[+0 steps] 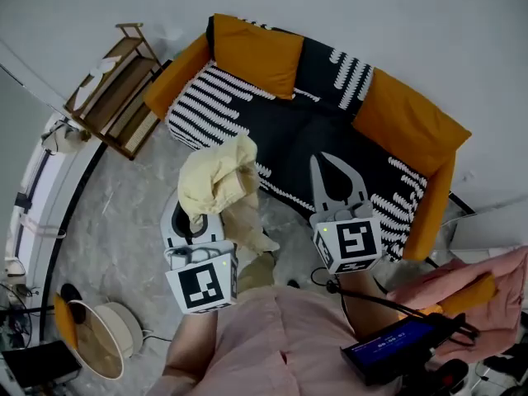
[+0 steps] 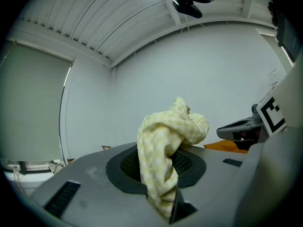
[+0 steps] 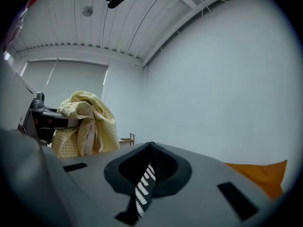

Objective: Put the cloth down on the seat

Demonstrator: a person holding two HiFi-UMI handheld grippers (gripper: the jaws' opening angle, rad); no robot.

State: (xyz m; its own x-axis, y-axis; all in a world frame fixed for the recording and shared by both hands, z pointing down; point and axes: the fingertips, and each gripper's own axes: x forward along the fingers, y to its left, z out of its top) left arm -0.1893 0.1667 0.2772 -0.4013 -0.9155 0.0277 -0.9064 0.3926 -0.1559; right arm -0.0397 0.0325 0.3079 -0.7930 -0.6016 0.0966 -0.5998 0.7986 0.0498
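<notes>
A pale yellow checked cloth (image 1: pixel 219 180) hangs bunched from my left gripper (image 1: pixel 205 211), which is shut on it above the floor just in front of the sofa's left end. In the left gripper view the cloth (image 2: pixel 165 145) fills the space between the jaws of the left gripper (image 2: pixel 163 178) and drapes over them. The sofa seat (image 1: pixel 313 134) is black with white stripes. My right gripper (image 1: pixel 323 162) hovers over the seat's front, its jaws together and holding nothing. In the right gripper view, the right gripper (image 3: pixel 151 145) shows only a thin slit, and the cloth (image 3: pixel 87 122) appears at left.
Orange cushions (image 1: pixel 256 52) line the sofa's back and arms. A wooden rack (image 1: pixel 111 89) stands on the floor to the left. A round white object (image 1: pixel 99 337) sits at lower left. Pink fabric (image 1: pixel 487 287) and a device with a blue screen (image 1: pixel 388 349) lie at lower right.
</notes>
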